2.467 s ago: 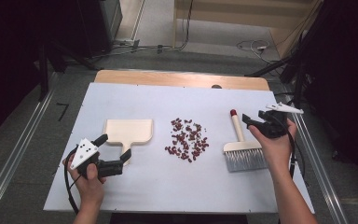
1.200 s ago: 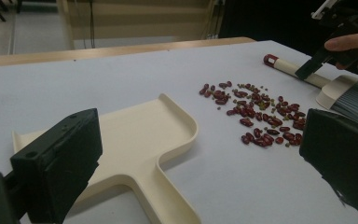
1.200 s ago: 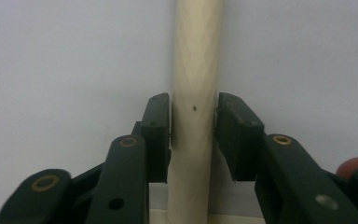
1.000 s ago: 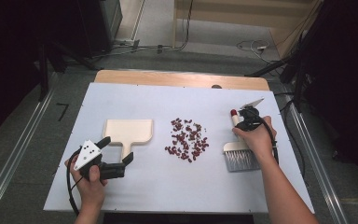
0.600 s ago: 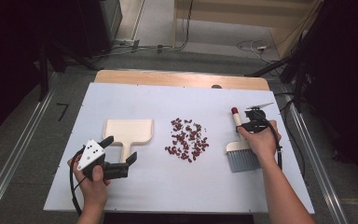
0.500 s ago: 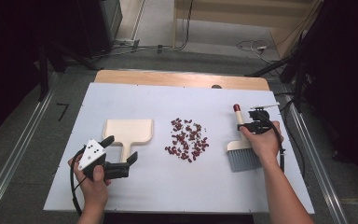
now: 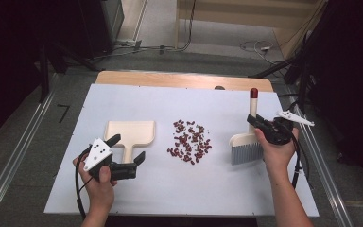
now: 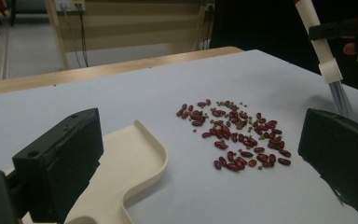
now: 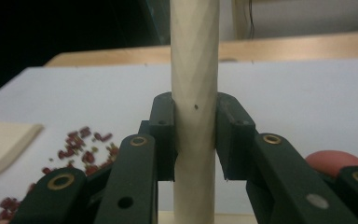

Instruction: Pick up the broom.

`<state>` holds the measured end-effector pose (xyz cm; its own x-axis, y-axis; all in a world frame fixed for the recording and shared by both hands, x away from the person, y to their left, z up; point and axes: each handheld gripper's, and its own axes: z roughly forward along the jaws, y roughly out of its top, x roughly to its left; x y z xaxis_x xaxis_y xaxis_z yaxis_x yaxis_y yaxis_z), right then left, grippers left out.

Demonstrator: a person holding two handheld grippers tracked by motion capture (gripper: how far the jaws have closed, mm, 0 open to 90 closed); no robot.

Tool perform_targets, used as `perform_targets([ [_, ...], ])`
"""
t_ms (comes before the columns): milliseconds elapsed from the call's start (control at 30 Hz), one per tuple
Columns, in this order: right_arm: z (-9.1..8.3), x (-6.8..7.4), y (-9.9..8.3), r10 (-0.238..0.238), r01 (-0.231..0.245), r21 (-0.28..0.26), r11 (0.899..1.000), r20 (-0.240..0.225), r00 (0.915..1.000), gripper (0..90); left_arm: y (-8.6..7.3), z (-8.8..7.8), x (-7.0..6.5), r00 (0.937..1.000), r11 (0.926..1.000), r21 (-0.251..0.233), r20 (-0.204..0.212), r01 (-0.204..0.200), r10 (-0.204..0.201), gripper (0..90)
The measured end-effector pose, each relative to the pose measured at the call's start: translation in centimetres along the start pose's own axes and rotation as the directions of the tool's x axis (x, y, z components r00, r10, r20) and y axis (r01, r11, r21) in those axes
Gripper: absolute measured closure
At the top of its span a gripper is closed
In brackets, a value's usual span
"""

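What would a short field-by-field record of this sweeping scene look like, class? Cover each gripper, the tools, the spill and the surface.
right gripper: shut on the brush handle, brush held upright
brush: cream, red-tipped handle, grey bristles down by the table, right of the beans
left gripper: open, jaws either side of the dustpan's handle, not pressing it
dustpan: cream, flat on the table, left of the beans
beans: loose red pile, mid-table, untouched
table: white sheet over a wooden top

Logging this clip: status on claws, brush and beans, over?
Right claw shut on cream red-tipped brush. Left claw open beside cream plastic dustpan. Red beans piled between, nothing blocking.
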<state>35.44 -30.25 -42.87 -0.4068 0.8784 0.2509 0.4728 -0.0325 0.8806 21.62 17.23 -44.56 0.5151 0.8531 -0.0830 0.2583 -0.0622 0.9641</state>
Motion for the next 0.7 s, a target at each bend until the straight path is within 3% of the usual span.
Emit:
perform_targets([
  [33,-0.6,0.7,0.2,-0.012,0.011,-0.048,0.999,-0.017,0.9998,69.2,0.2,0.2,-0.1,1.0000,1.0000,-0.001,0.008,0.001,-0.001,0.3],
  [100,-0.9,1.1,0.4,-0.023,0.021,-0.067,0.998,-0.027,0.9994,69.2,0.6,0.6,-0.4,0.9997,1.0000,-0.001,0.022,0.004,-0.004,0.3],
  [300,-2.1,3.8,1.0,-0.057,0.051,-0.140,0.989,-0.043,0.9974,69.2,1.6,2.1,-1.5,0.9980,0.9998,-0.010,0.061,-0.014,0.015,0.3],
  [433,-2.4,5.4,1.0,-0.064,0.052,-0.169,0.984,-0.066,0.9958,69.1,2.4,3.1,-2.2,0.9941,1.0000,0.006,0.108,-0.001,0.000,0.3],
  [533,-2.5,6.7,0.8,-0.093,0.077,-0.186,0.980,-0.080,0.9924,69.1,2.8,3.6,-2.7,0.9948,1.0000,0.006,0.102,0.000,0.000,0.3],
  [700,-2.4,8.7,0.4,-0.115,0.092,-0.197,0.976,-0.108,0.9875,69.1,3.3,4.4,-3.8,0.9857,0.9995,0.032,0.168,0.009,-0.014,0.0],
])
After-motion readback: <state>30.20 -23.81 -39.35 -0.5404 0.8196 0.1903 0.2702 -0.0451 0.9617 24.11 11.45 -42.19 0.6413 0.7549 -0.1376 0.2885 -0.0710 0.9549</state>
